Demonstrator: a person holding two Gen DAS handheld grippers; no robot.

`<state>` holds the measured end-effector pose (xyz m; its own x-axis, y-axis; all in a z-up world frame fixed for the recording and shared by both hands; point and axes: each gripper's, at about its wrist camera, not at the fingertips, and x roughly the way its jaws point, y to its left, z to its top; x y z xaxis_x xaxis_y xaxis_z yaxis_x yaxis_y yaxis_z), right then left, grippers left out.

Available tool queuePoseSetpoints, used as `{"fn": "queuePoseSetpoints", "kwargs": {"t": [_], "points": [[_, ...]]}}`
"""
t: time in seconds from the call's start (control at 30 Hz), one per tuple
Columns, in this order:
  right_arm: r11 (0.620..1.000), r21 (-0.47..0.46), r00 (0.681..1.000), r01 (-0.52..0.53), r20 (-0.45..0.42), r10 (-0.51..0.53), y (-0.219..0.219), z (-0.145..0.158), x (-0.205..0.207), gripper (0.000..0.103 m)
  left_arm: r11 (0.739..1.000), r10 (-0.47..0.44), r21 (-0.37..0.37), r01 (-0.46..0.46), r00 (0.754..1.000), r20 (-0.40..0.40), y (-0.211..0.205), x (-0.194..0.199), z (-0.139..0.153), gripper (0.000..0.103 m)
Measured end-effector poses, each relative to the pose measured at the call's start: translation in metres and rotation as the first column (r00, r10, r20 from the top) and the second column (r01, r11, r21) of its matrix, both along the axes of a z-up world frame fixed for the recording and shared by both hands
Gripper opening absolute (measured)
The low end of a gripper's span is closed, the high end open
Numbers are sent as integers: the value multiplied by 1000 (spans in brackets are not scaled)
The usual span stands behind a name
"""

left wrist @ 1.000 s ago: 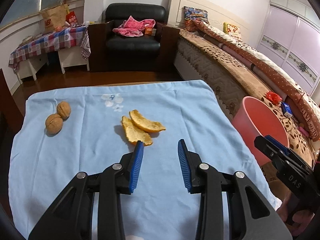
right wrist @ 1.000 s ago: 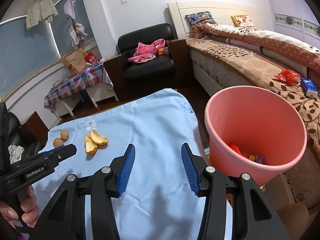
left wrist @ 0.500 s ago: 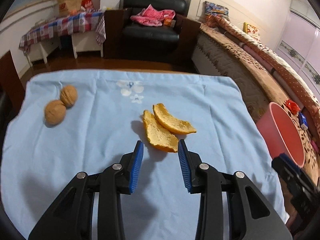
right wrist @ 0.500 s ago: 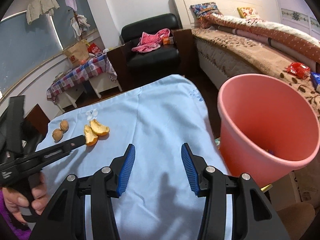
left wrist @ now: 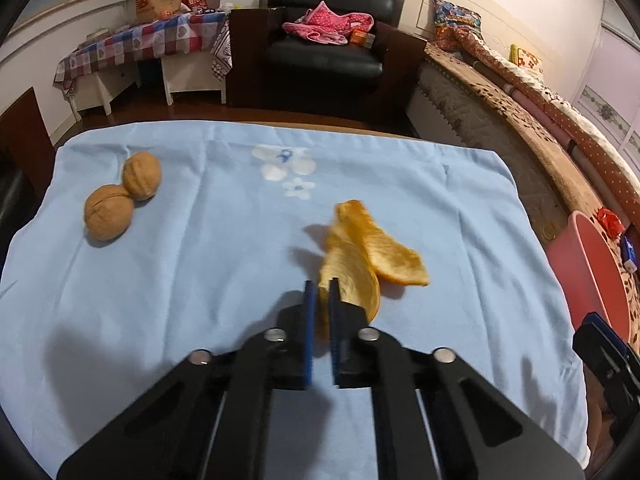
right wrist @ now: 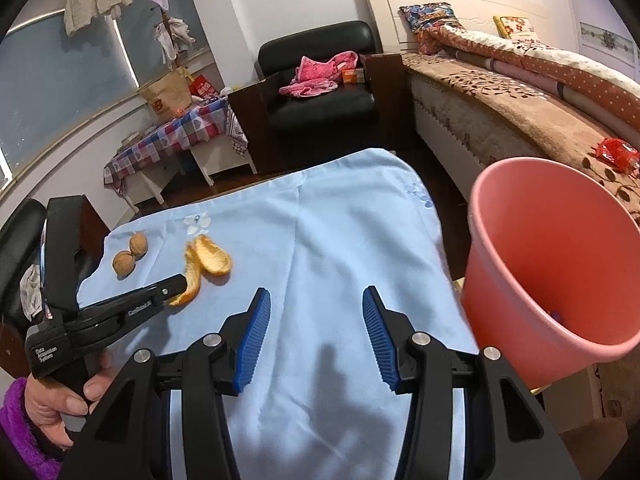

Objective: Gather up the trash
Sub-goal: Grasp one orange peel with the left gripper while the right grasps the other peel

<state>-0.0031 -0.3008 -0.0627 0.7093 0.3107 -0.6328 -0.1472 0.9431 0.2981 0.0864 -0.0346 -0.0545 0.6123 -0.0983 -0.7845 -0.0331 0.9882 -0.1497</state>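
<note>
The left tool (left wrist: 323, 286) is seen clamped on the near end of an orange peel (left wrist: 352, 276), with the two blue pads drawn almost together and the peel's edge pinched between them. The peel is tilted up from the blue cloth (left wrist: 192, 280) that covers the worktop, and a second orange peel (left wrist: 384, 246) is found touching it on the far right side, lying on the cloth. Two walnuts (left wrist: 120, 200) are placed together near the cloth's far left part, well apart from the peels. The right tool (right wrist: 316, 336) is held above bare cloth with its pads apart and nothing between them. A pink bucket (right wrist: 560, 280) is positioned just beside the worktop's right edge. In the right wrist view, the left tool's handle is gripped by a hand (right wrist: 60, 400) in a purple sleeve.
</note>
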Motion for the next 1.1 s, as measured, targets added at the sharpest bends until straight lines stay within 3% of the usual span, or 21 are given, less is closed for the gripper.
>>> {"fn": "queuePoseSetpoints", "kwargs": {"t": [0.43, 0.8, 1.07, 1.1], "points": [[988, 50, 985, -149, -82, 153, 71, -3, 42, 48, 999, -8, -48, 11, 998, 67, 34, -23, 23, 3], [982, -19, 973, -189, -142, 185, 120, -19, 83, 47, 997, 14, -78, -10, 998, 57, 60, -34, 23, 3], [975, -61, 964, -216, -172, 202, 133, -32, 88, 17, 996, 23, -86, -19, 999, 46, 60, -34, 24, 3], [974, -64, 964, -218, -171, 205, 133, -32, 87, 8, 996, 25, -86, -21, 999, 45, 60, -34, 24, 3]]}}
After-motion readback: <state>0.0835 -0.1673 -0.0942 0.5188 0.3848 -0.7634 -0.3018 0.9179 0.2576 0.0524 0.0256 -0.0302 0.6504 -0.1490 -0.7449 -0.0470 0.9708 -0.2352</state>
